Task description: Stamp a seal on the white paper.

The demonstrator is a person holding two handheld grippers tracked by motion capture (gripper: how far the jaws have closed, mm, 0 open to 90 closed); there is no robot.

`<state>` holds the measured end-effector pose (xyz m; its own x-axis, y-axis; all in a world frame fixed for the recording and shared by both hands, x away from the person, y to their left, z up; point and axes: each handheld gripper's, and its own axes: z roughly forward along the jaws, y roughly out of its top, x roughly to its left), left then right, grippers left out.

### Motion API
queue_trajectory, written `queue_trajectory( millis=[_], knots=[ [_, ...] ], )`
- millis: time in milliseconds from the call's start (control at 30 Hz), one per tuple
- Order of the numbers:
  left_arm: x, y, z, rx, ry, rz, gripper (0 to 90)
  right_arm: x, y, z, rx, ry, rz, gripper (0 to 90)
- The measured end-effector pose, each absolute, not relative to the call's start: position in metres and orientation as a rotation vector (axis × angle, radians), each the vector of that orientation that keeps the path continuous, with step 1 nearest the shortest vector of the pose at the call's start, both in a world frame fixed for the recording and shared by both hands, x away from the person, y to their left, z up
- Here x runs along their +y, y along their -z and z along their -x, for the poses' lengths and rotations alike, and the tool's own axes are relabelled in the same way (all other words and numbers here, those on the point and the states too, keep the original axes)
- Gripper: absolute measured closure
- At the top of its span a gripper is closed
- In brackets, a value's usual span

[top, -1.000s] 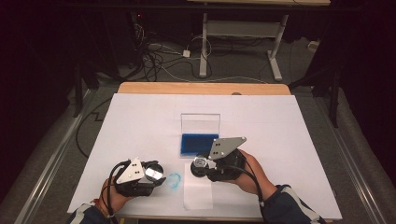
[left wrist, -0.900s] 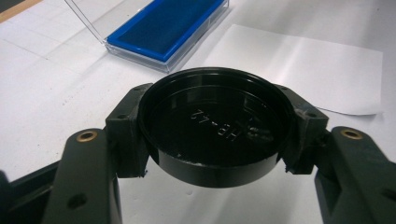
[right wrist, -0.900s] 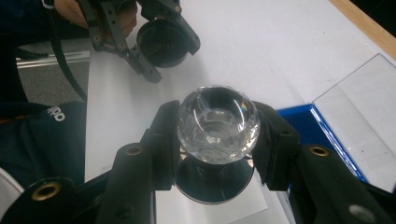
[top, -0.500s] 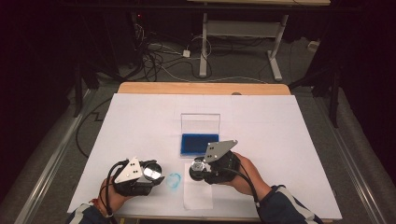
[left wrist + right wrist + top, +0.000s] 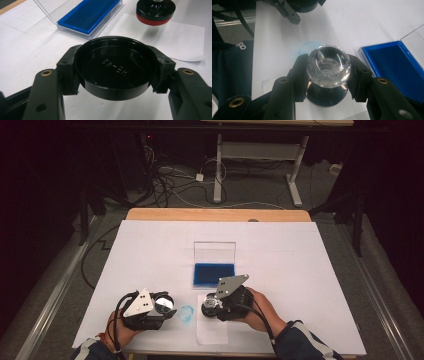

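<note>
My left gripper (image 5: pixel 116 71) is shut on a round black cap (image 5: pixel 116 67), held hollow side up with raised lettering inside, near the table's front left (image 5: pixel 164 305). My right gripper (image 5: pixel 328 75) is shut on a stamp by its clear faceted knob (image 5: pixel 329 65). The stamp's black disc with its red underside (image 5: pixel 155 11) hangs just above a white paper slip (image 5: pixel 212 330), throwing a shadow on it. An open clear case holding a blue ink pad (image 5: pixel 214 274) lies just beyond the right gripper (image 5: pixel 210 306). A faint round blue print (image 5: pixel 186 314) marks the table between the two grippers.
White sheeting covers the table (image 5: pixel 300 260), with a wooden edge (image 5: pixel 215 214) at the far side. The ink pad's clear lid (image 5: pixel 214 252) stands upright behind it. Cables and a desk frame are on the floor beyond. A dark sleeve (image 5: pixel 232 72) is beside the right gripper.
My right gripper with the stamp has sunk and shifted slightly left and toward the near edge, over the paper slip. The left gripper and cap have stayed put.
</note>
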<state>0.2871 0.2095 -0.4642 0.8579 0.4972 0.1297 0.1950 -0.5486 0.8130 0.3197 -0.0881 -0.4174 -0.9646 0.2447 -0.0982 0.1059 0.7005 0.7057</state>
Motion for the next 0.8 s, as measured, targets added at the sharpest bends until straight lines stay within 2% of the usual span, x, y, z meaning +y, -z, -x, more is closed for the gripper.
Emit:
queue_trajectory(
  millis=[800],
  knots=[
    [0.207,0.465,-0.289,0.502,-0.434,-2.152,36.0,-0.089,0.432,-0.317,2.766,-1.058,-0.291,56.4]
  ],
)
